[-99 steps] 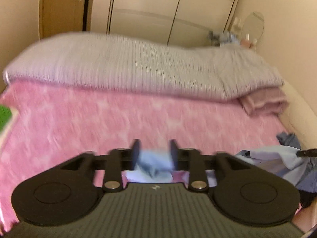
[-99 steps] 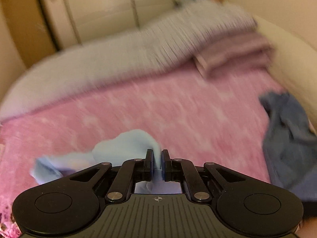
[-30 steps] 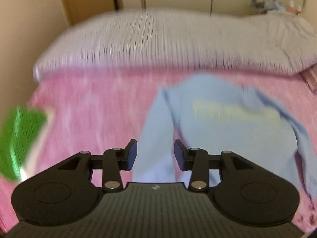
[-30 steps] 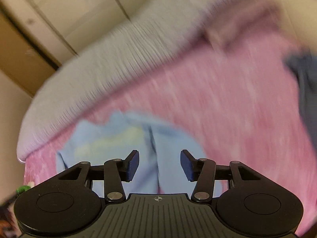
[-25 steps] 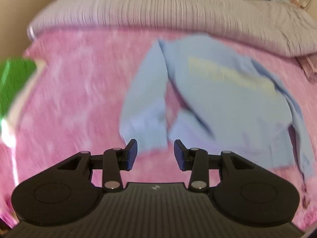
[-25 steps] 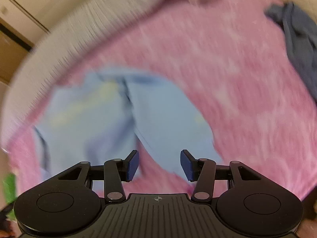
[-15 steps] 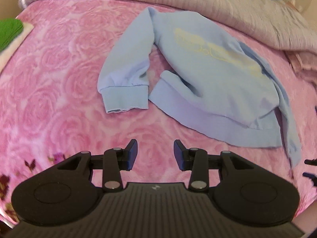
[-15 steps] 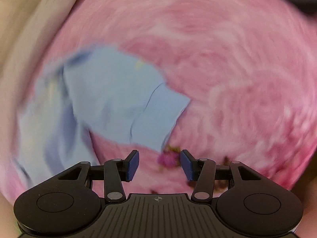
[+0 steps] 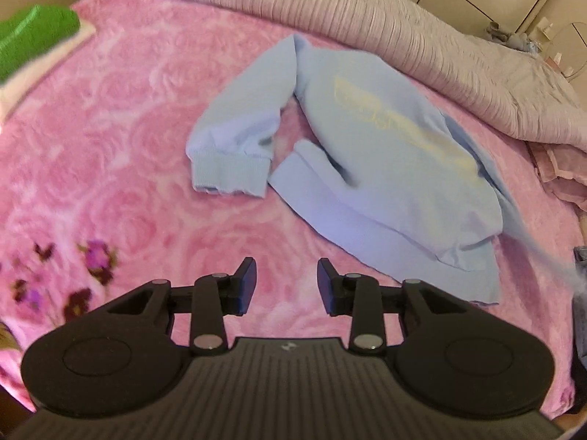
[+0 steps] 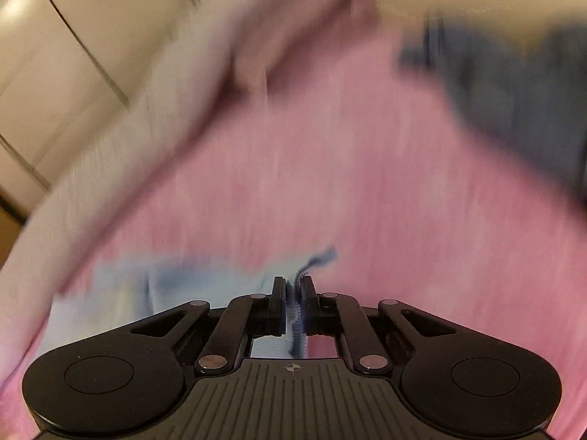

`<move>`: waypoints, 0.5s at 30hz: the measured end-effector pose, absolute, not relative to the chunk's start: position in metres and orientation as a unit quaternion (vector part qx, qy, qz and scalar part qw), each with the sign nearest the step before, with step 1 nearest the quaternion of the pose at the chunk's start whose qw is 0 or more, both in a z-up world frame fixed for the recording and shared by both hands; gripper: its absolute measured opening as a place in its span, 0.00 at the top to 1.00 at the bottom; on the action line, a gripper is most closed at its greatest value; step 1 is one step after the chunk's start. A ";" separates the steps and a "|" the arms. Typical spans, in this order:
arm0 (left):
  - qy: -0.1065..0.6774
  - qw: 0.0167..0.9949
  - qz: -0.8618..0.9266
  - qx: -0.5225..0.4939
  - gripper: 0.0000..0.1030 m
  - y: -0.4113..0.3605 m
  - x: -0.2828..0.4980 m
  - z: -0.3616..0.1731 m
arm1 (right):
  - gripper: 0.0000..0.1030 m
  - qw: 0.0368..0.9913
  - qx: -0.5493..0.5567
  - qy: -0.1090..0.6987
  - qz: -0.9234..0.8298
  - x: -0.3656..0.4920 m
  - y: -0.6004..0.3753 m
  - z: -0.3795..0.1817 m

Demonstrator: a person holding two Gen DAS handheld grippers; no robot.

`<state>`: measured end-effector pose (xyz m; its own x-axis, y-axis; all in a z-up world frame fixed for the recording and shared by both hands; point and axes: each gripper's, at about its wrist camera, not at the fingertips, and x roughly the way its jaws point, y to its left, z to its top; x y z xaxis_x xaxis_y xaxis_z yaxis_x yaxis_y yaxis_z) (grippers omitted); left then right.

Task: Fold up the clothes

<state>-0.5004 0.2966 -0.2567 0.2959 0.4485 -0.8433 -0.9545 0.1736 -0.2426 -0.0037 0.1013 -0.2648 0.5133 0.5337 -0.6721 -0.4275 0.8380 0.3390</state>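
left wrist view: the left gripper point(image 9: 286, 278) hangs with its fingers spread and nothing between them, over bare pink blanket point(image 9: 110, 128) at the lower middle of the frame. the light blue sweatshirt point(image 9: 385, 154) lies spread at centre right, 1 sleeve angled toward the middle with its cuff point(image 9: 229, 176) just left of the hem. half a second ago the framing was nearly the same, so this hand has barely shifted. a green cloth point(image 9: 33, 40) sits at the upper left and a grey quilt point(image 9: 367, 14) along the top.

right wrist view: heavily blurred. the right gripper point(image 10: 292, 293) is now pressed together on a fold of the sweatshirt at the bottom centre; 0.5 s ago its fingers stood apart over the cloth. a dark garment point(image 10: 513, 91) smears across the upper right. i judge the right sleeve or edge is now in hand, so a first fold can begin.
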 end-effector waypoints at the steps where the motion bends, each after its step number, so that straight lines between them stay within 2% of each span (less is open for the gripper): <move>1: 0.314 0.697 0.508 -0.397 0.69 0.296 -0.502 -0.255 | 0.94 0.882 0.052 0.387 0.265 0.010 0.099 -0.254; 3: 0.315 0.688 0.520 -0.396 0.67 0.298 -0.505 -0.258 | 0.92 0.892 0.018 0.396 0.215 0.043 0.098 -0.245; 5: 0.314 0.678 0.526 -0.405 0.67 0.302 -0.509 -0.265 | 0.87 0.883 0.041 0.427 0.187 0.058 0.089 -0.247; 7: 0.303 0.668 0.532 -0.423 0.64 0.308 -0.514 -0.273 | 0.69 0.873 0.074 0.451 0.174 0.063 0.078 -0.250; 8: 0.296 0.663 0.534 -0.433 0.63 0.312 -0.517 -0.278 | 0.57 0.866 0.088 0.458 0.180 0.055 0.073 -0.255; 9: 0.290 0.660 0.537 -0.438 0.62 0.316 -0.518 -0.282 | 0.52 0.858 0.094 0.468 0.187 0.044 0.067 -0.257; 15: 0.293 0.652 0.548 -0.434 0.58 0.353 -0.520 -0.313 | 0.51 0.785 0.053 0.575 0.225 -0.039 0.074 -0.316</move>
<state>-0.5197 0.3534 -0.3128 0.2275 0.4602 -0.8582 -0.9693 0.0229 -0.2447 -0.0386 0.0737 -0.3163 0.2367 0.4142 -0.8788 -0.2925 0.8930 0.3421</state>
